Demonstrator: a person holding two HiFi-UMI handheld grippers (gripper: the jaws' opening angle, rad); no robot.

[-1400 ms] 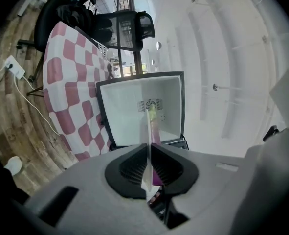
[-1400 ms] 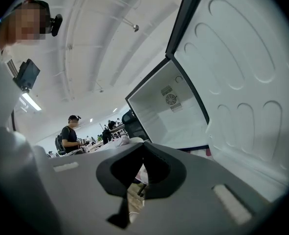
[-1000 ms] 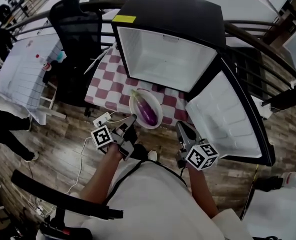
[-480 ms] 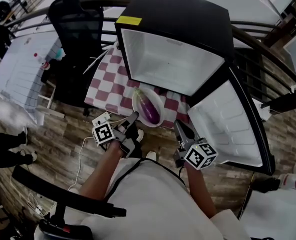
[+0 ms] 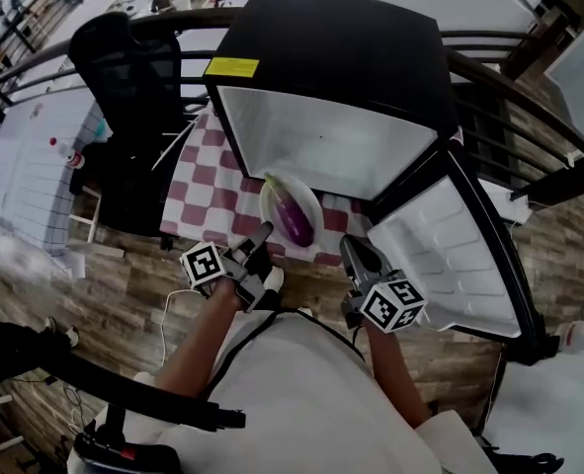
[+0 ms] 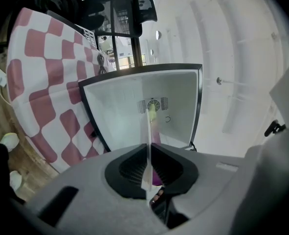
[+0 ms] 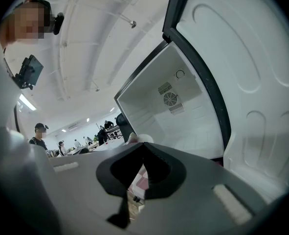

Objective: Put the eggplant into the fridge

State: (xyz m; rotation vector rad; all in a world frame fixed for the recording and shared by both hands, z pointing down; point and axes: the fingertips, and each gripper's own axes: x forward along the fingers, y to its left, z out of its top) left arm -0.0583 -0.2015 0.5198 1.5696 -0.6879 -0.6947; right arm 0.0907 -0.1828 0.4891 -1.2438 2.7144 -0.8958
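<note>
Tablecloth, red-and-white checked [image 5: 201, 181], hanging over the table edge at far left. Left gripper [image 5: 263, 231]: jaws pressed together with nothing between them, tips just beside the near-left rim of a round white plate [image 5: 268, 208]. Glossy purple eggplant with a green stem [image 5: 293, 217] lying on that plate, below the open mouth of a black compact fridge with a white interior [image 5: 321, 136]. Its long axis runs from the stem end by the fridge to the blunt end nearest the person. Seen along the left jaws, it lies almost dead ahead [image 6: 155, 131]. Right gripper [image 5: 350, 247]: likewise closed and holding nothing, right of the plate. The left looks nearer. White-lined fridge door [image 5: 450, 250], swung wide at right.
</note>
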